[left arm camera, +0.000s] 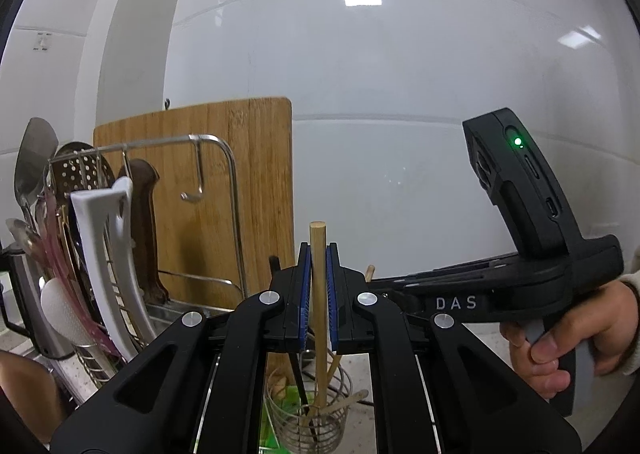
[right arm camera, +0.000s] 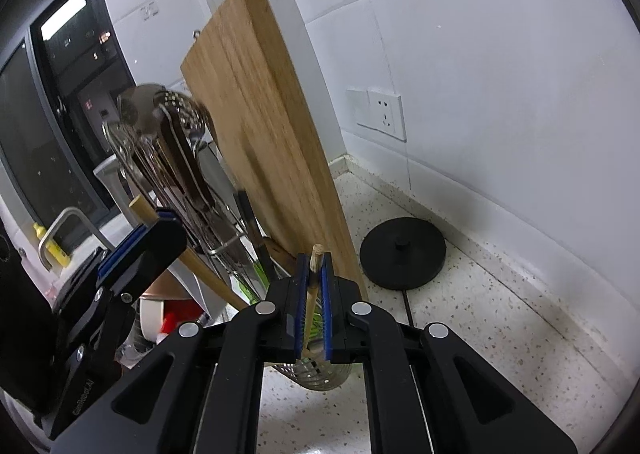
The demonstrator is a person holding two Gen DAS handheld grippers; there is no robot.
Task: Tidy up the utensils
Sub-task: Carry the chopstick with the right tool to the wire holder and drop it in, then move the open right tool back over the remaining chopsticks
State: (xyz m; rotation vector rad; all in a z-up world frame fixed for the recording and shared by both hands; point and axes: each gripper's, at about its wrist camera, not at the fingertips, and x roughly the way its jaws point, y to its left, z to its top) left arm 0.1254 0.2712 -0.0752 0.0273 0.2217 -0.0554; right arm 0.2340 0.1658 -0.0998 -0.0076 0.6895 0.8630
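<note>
Left gripper (left arm camera: 319, 254) is clamped tight on a thick wooden chopstick (left arm camera: 319, 274), blue pads pinching it from both sides; the stick stands nearly upright, its flat top poking above the fingertips, its lower end running down into the wire utensil holder (left arm camera: 308, 420) right below; more chopsticks lean inside that basket. Over on the right wrist view, the right gripper (right arm camera: 315, 268) has its jaws narrow too, squeezed on a thinner wooden chopstick (right arm camera: 313, 278) that tilts slightly, tip just clear of the pads, with the same wire holder (right arm camera: 320, 374) underneath on the speckled countertop (right arm camera: 480, 334); the left gripper (right arm camera: 138, 240) shows at the left there, carrying its stick at a slant. Both tools sit close together above the holder. Behind them the bamboo cutting board (left arm camera: 224, 190) leans upright against the white tiled wall (left arm camera: 400, 74); to the left, a dish rack (left arm camera: 216, 214) holds a slotted ladle (left arm camera: 80, 170), a spatula (left arm camera: 34, 158) and a white-handled tool (left arm camera: 108, 254). A black round base (right arm camera: 402, 252) rests on the counter near the wall socket (right arm camera: 384, 112).
</note>
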